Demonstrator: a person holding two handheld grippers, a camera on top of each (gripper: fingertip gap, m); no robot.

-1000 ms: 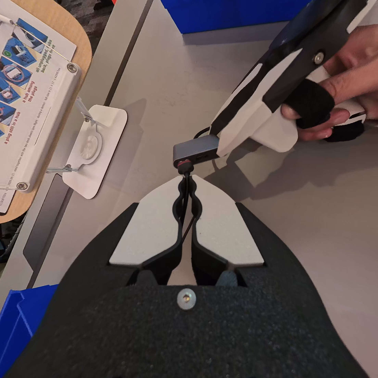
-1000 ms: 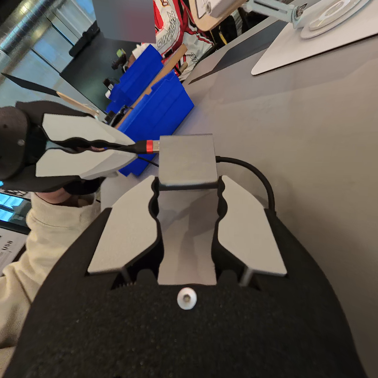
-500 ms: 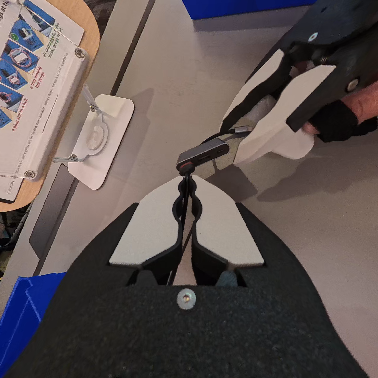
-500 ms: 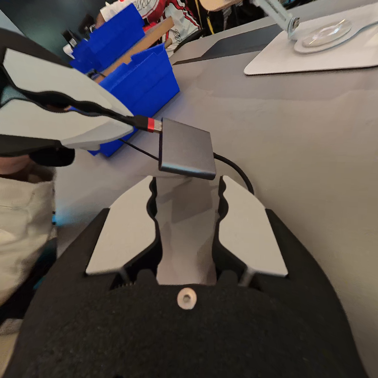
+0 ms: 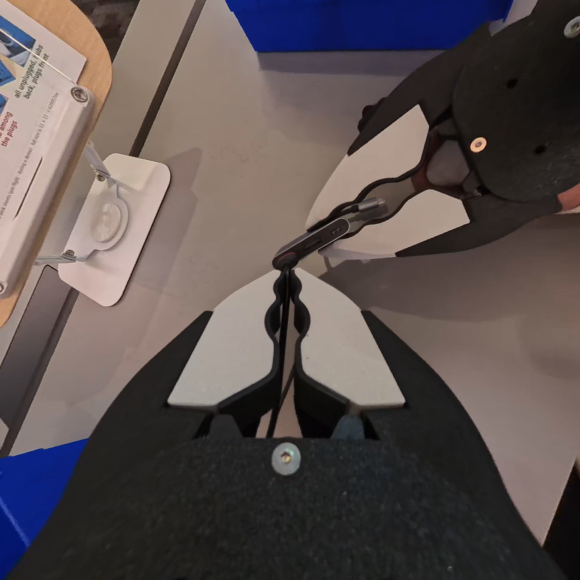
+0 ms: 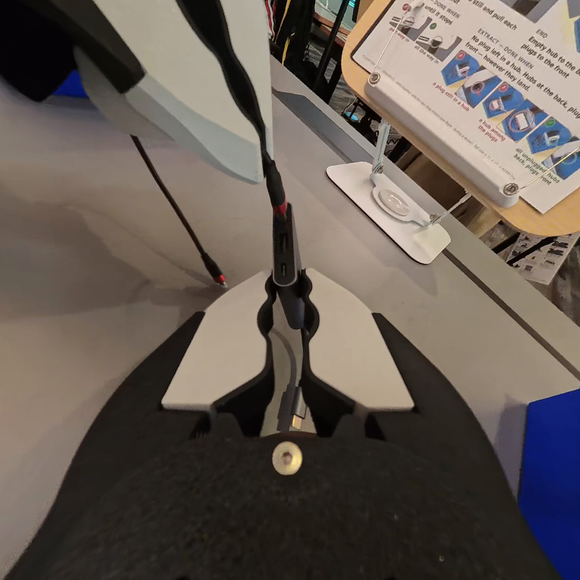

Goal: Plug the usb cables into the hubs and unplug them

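My left gripper (image 5: pixel 285 273) is shut on a thin black USB cable (image 5: pixel 284 329) just behind its red-banded plug (image 5: pixel 284 260). The plug sits in the end port of a slim grey hub (image 5: pixel 326 233). My right gripper (image 6: pixel 287 279) is shut on the hub (image 6: pixel 284 248), which stands on edge between its fingers above the grey table (image 6: pixel 361 282). The hub's own short lead ends in a silver plug (image 6: pixel 296 411) between the right fingers. The cable's other red-banded end (image 6: pixel 216 276) hangs down to the table. Each gripper also shows in the other's view, the right (image 5: pixel 317 240) and the left (image 6: pixel 264 168).
A document stand with an instruction sheet (image 5: pixel 31 141) on a white base (image 5: pixel 116 226) is at the table's left edge; it also shows in the right wrist view (image 6: pixel 389 207). Blue bins stand at the far side (image 5: pixel 345 25) and near left (image 5: pixel 18 502). The grippers' ends are close to 5 cm from one another.
The right gripper let go of the hub, turned, and shut on it again with the hub on edge. The left gripper kept hold of the cable, plug still in the hub.
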